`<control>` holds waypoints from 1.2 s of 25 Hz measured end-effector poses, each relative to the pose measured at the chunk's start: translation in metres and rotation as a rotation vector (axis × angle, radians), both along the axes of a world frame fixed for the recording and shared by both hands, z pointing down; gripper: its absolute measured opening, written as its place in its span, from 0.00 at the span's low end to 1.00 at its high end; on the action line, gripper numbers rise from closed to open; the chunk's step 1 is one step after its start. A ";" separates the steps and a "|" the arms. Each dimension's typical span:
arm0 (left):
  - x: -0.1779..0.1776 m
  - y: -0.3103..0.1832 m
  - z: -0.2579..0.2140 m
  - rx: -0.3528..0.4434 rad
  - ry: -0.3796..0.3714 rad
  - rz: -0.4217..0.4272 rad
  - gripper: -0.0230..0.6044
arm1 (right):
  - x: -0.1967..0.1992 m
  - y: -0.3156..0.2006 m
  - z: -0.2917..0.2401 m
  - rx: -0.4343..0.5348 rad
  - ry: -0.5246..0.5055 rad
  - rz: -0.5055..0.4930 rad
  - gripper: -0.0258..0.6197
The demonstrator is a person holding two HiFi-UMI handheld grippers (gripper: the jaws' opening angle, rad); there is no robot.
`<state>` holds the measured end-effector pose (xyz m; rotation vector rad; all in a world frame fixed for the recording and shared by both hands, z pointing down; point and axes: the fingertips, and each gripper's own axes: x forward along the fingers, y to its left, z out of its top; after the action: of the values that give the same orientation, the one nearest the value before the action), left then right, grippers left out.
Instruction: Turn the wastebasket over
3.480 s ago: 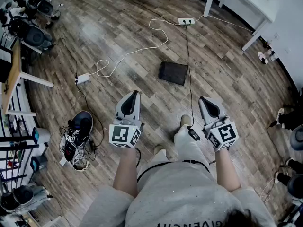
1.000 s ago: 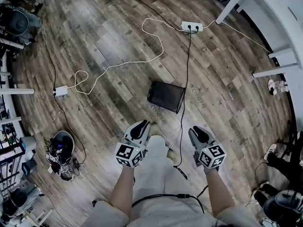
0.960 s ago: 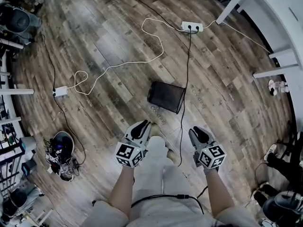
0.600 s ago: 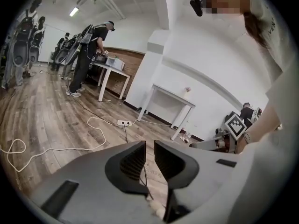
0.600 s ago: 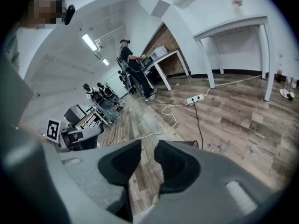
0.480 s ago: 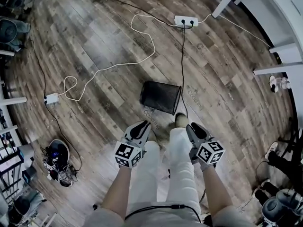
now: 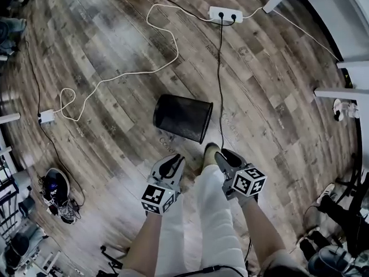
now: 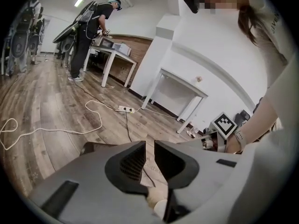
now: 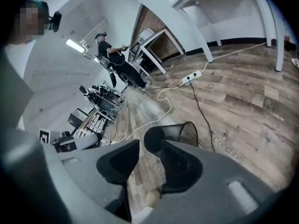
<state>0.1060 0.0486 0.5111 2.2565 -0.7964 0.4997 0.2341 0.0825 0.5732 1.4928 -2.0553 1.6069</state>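
While the wastebasket [image 7: 183, 117] lies sideways on the floor [image 7: 115, 51], the right gripper's [image 7: 223, 154] empty fingers [image 9: 180, 167] are opening. The left gripper's [image 7: 172, 161] seem barely apart.

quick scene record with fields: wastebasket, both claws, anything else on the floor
wastebasket: black mesh, lying on its side on the wood floor
left claw: jaws narrowly apart, nothing between them
right claw: jaws opening, nothing between them
contact: neither claw touches the wastebasket
power strip: on the floor beyond the wastebasket
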 end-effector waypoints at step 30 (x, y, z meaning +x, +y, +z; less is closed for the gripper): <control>0.001 -0.034 0.178 -0.043 0.015 -0.149 0.12 | 0.009 -0.125 0.205 -0.001 -0.166 0.109 0.10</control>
<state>0.1068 0.0145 0.6894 2.1400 -0.9297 0.4252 0.2431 -0.0424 0.7778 1.5439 -2.0889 1.8292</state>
